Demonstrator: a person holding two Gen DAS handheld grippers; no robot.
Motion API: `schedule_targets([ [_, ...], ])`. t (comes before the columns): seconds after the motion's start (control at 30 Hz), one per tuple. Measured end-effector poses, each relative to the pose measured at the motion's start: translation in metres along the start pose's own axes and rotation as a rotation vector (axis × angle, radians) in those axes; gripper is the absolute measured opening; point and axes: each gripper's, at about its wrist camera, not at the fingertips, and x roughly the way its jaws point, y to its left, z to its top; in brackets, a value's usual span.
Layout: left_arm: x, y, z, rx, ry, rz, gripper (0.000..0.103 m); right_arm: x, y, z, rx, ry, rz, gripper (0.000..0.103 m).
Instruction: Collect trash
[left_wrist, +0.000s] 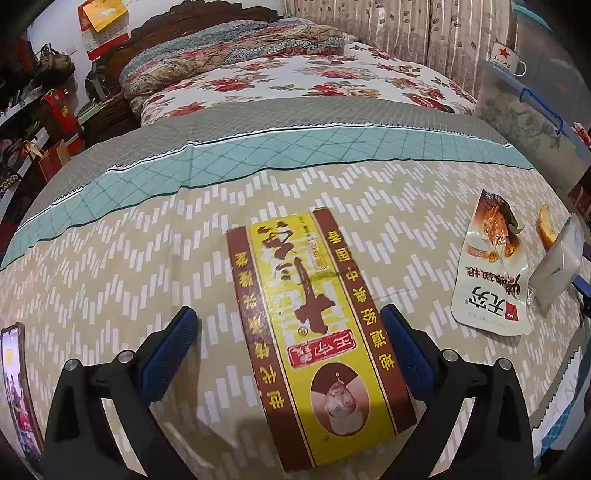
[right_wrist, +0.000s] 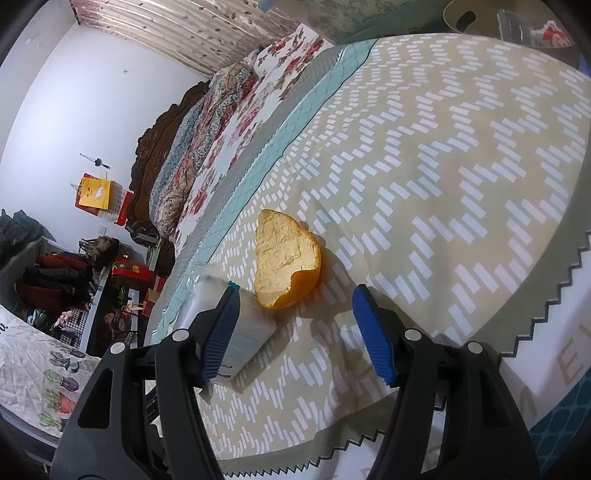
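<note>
I see the yellow-and-brown carton (left_wrist: 317, 332) flat on the patterned bedspread (left_wrist: 110, 266), lying between my left gripper (left_wrist: 290, 354)'s wide-open fingers, no pad pressing it; right of it lies a white snack wrapper (left_wrist: 487, 273); further right an orange peel (right_wrist: 286, 258) sits ahead of my right gripper (right_wrist: 295, 332), jaws open and empty; a small white packet (right_wrist: 240, 325) lies beside its left finger.
</note>
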Motion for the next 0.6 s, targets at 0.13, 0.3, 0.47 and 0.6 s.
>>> schedule_targets([
  [0.13,-0.007,0.0,-0.009,-0.004,0.013,-0.005,0.094,0.0,0.0,-0.003,0.023,0.018,0.012,0.065],
  [0.3,-0.019,0.001,-0.018,-0.019,0.021,-0.04,0.094,0.005,0.006,-0.007,0.035,0.056,0.043,0.062],
  [0.47,-0.027,-0.002,-0.022,-0.007,-0.006,-0.051,0.059,0.021,0.007,-0.006,0.086,0.119,0.084,0.037],
  [0.6,-0.029,0.0,-0.021,-0.015,-0.015,-0.073,0.058,0.033,-0.003,-0.001,0.16,0.146,0.138,0.017],
])
